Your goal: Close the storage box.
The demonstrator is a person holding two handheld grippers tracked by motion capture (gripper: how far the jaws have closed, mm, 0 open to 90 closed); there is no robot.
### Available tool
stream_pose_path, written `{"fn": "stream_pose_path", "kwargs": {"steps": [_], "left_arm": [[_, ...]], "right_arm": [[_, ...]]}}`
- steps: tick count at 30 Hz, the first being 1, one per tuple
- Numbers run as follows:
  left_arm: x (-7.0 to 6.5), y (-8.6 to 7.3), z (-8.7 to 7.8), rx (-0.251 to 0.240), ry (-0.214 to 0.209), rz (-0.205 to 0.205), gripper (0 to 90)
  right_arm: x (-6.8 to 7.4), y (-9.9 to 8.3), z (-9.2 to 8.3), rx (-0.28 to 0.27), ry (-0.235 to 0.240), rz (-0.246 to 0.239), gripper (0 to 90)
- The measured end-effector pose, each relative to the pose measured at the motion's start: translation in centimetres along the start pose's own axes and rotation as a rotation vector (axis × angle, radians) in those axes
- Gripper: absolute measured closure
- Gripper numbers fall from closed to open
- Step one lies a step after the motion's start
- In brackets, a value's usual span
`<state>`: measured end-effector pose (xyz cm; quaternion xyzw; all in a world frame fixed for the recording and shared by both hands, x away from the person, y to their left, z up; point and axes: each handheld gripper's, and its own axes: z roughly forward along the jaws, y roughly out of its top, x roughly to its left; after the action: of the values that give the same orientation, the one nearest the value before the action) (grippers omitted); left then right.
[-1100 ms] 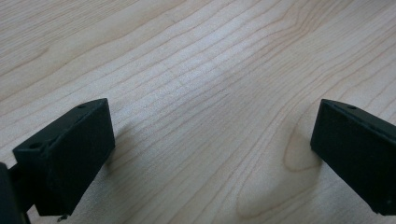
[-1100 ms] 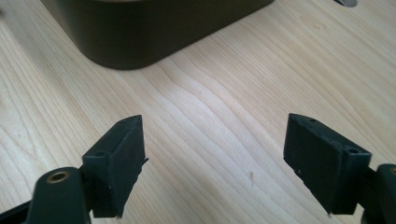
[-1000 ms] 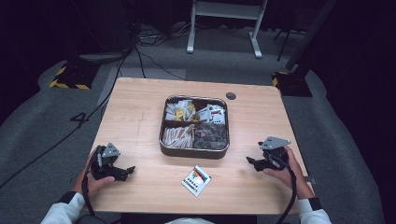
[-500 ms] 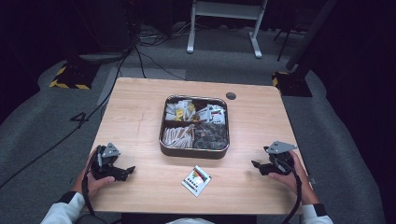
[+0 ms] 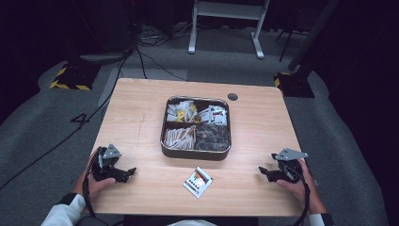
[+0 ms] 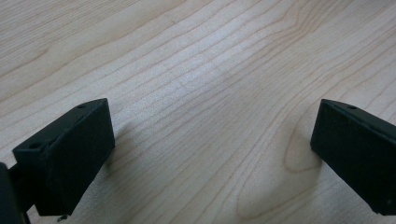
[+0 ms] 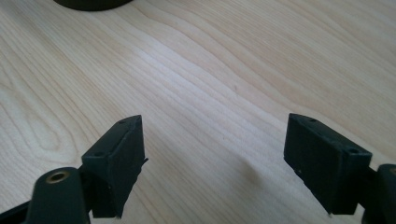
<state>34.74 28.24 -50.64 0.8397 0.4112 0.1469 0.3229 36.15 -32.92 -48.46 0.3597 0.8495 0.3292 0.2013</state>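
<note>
A dark tin tray (image 5: pixel 164 141) stands mid-table, split into compartments that hold several packets and sachets. One small white packet (image 5: pixel 198 181) with coloured marks lies loose on the wood in front of it. My left gripper (image 5: pixel 128 172) rests at the table's front left, open, with bare wood between its jaws (image 6: pixel 212 154). My right gripper (image 5: pixel 263 172) sits at the front right, open too, and nothing lies between its jaws (image 7: pixel 215 163). Both point inward toward the loose packet, well apart from it.
The wooden table (image 5: pixel 136 113) has a small dark round cap (image 5: pixel 232 96) near its far edge. The tray's dark rim (image 7: pixel 91 4) shows at the top of the right gripper view. Cables and a white stand (image 5: pixel 226 12) lie on the floor beyond.
My right gripper has moved down toward the front edge of the table and slightly right. The left gripper and the loose packet have stayed put.
</note>
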Motion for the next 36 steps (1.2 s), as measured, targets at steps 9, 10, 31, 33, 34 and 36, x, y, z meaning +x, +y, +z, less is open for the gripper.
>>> {"fn": "stream_pose_path", "kwargs": {"steps": [9,10,31,33,34,36], "left_arm": [[0.0,0.0,0.0,0.000,0.000,-0.001,0.0],[0.0,0.0,0.0,-0.001,-0.001,-0.004,0.0],[0.0,0.1,0.0,0.000,0.000,0.002,0.0],[0.0,0.1,0.0,0.000,0.000,0.003,0.0],[0.0,0.1,0.0,0.001,-0.001,0.003,0.0],[0.1,0.1,0.0,0.000,-0.001,0.004,0.0]], "right_arm": [[-0.8,-2.9,-0.2,-0.030,-0.024,0.126,19.0],[-0.9,-3.2,-0.4,-0.032,-0.034,0.139,18.5],[-1.3,-3.3,-0.3,-0.032,-0.048,0.182,16.9],[-1.3,-3.3,-0.3,-0.032,-0.048,0.182,16.9],[-1.3,-3.3,-0.3,-0.032,-0.049,0.182,16.9],[-1.3,-3.3,-0.3,-0.033,-0.049,0.182,16.9]]}}
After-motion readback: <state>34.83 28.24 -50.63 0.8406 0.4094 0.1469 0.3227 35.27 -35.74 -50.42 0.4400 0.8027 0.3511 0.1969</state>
